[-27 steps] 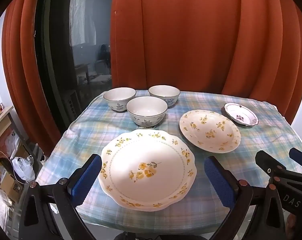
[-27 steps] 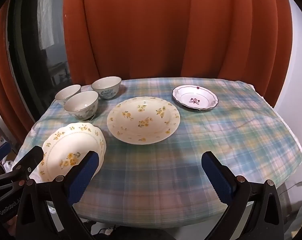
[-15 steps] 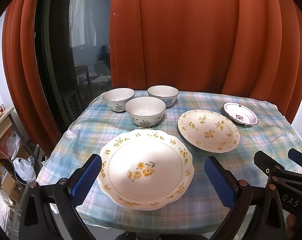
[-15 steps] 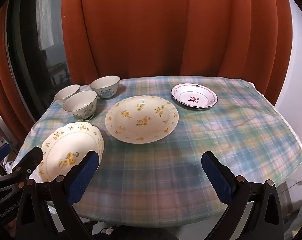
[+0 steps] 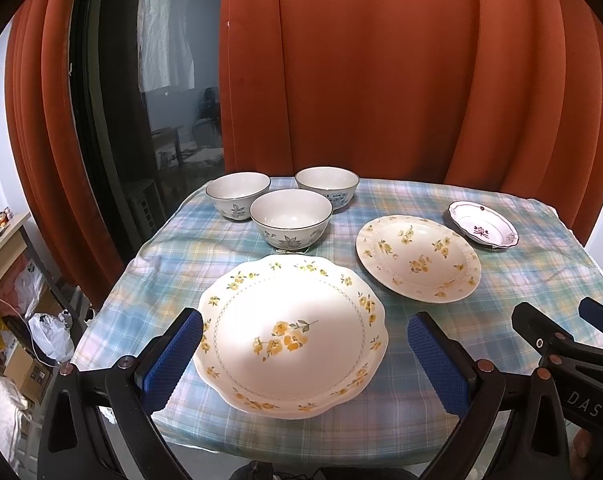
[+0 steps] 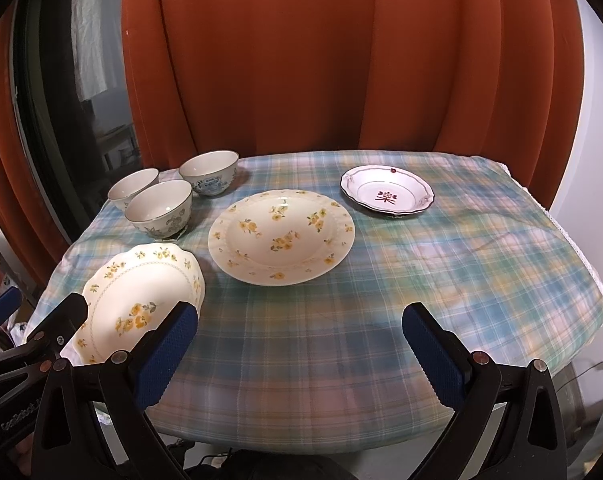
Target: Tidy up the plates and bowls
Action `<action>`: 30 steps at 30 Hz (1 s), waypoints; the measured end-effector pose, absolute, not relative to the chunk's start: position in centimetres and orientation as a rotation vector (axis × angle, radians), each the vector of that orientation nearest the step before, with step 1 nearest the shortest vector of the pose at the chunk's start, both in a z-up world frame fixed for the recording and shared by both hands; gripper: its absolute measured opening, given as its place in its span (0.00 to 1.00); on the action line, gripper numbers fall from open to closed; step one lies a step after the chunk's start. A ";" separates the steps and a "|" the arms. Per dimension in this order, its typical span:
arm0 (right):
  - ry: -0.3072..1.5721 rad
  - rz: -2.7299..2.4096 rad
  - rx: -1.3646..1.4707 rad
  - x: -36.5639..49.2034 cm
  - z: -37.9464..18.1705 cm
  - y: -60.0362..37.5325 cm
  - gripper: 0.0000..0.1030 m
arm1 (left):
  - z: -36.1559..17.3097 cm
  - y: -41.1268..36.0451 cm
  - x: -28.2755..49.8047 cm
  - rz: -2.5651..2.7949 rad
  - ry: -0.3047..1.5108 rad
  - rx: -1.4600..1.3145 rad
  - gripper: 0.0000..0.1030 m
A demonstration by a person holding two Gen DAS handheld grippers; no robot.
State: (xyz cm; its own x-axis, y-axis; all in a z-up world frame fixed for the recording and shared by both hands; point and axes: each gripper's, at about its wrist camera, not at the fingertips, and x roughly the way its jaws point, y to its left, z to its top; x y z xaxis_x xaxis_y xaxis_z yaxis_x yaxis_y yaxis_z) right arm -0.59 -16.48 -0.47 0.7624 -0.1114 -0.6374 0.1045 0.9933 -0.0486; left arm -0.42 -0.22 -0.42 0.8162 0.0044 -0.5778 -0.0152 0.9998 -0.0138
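- While both are hovering at the near edge of the table (image 6: pixel 381 272), the left gripper (image 5: pixel 303 354) is gaping wide, holding nothing; the scalloped plate (image 5: pixel 289 336) is lying under it
- right gripper (image 6: pixel 299 350) is likewise standing fully open over bare cloth
- round flowered plate (image 6: pixel 281 236) is sitting mid-table; small plate (image 6: pixel 387 196) beyond it
- three bowls (image 5: pixel 289 218) are clustering at far left

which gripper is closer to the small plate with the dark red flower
Right. The right gripper hangs open over bare tablecloth, with the small plate ahead and slightly right. The left gripper is open over the scalloped plate, farther off on the opposite side.
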 end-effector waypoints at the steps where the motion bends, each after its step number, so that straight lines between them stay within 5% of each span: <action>1: 0.694 -0.118 -0.010 -0.6 -0.5 -16.5 1.00 | -0.4 -0.2 -0.4 0.008 0.619 -0.024 1.00; 30: 0.755 -0.126 0.019 1.5 -1.4 -15.6 1.00 | -1.2 1.1 2.8 -0.024 0.705 -0.051 0.99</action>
